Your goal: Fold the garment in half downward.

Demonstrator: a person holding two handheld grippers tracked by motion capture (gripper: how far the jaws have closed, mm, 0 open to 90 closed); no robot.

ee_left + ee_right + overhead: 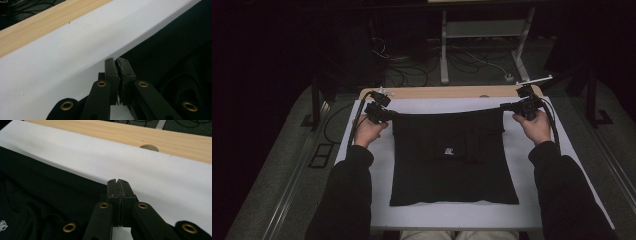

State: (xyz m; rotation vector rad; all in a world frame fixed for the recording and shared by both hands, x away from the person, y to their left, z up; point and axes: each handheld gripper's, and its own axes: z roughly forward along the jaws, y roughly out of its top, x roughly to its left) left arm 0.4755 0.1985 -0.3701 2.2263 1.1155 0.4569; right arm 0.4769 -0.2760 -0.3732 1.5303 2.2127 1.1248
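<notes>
Claw number one, your left claw [384, 114], is clamped tight on the far-left corner of the black garment [454, 160], up at about ten o'clock on the counter [532, 210]. In the left gripper view the two pads are pressed flat together at the edge of the dark cloth [175, 50], no daylight between them. Your right claw [514, 106] mirrors it at two o'clock, jaws squeezed shut on the far-right corner, and in the right gripper view the black fabric [37, 195] runs off from the closed tips.

Why hold it that way? My read is that you're pinching both far corners so the top hem pulls into one taut line between your hands, and it does look drawn straight from claw to claw. That keeps the cloth flat and square while the rest of it lies spread toward six o'clock, resting on the white sheet [492, 212] that covers the counter. A folded-in panel with a small white logo [450, 151] sits near the middle, so this looks like a fold under way.

Count it off: one garment, one white sheet, one bare wooden strip [447, 92] at twelve o'clock, two claws, two hands [368, 131], two dark sleeves [347, 195].
</notes>
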